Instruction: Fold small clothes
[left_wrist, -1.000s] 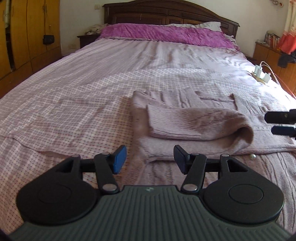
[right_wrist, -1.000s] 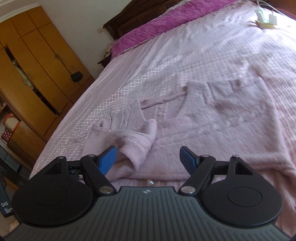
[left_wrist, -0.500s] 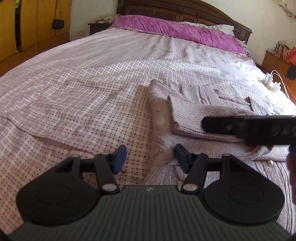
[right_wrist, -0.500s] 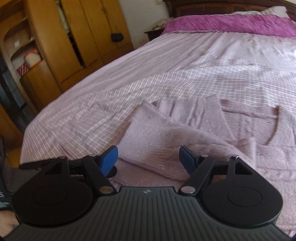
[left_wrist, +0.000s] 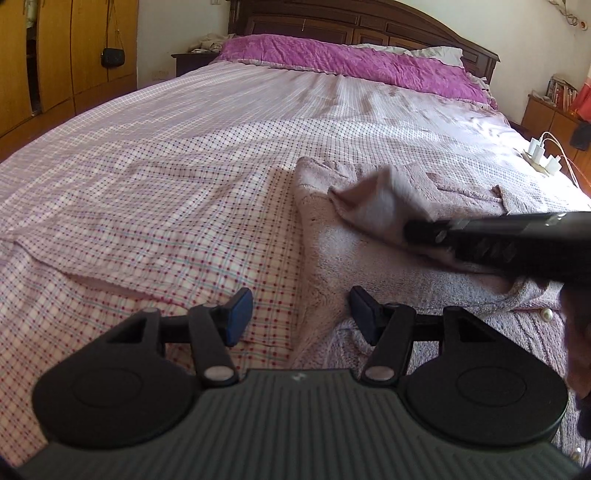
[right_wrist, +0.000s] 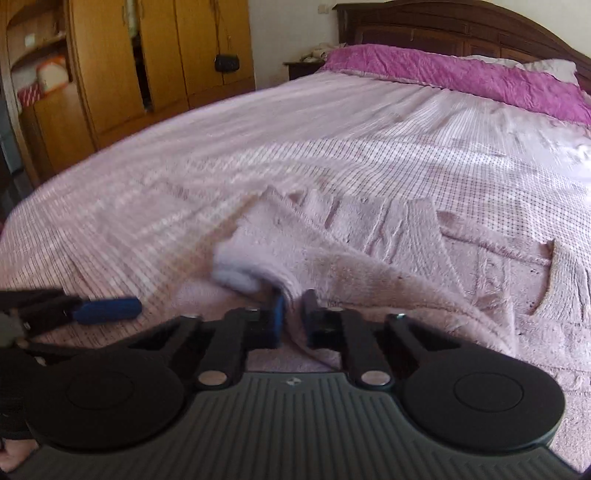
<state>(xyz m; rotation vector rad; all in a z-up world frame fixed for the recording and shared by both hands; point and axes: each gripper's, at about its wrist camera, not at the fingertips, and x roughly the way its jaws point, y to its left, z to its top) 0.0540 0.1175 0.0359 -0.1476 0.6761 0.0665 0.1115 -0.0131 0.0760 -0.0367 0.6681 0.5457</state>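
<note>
Fuzzy pale pink sweater (right_wrist: 424, 258) on a checked bed (left_wrist: 166, 177); right tool (right_wrist: 291, 314) pinches its folded sleeve, left tool (left_wrist: 301, 314) spread wide.

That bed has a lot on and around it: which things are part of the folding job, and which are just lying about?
Part of the job:
- pink knitted garment, partly folded
- right tool, shut on the garment's folded sleeve
- left tool, open, holding nothing

Just lying about:
- checked bedsheet
- purple pillow
- chargers near the bed's edge
- small black bag hanging on the wardrobe
</note>
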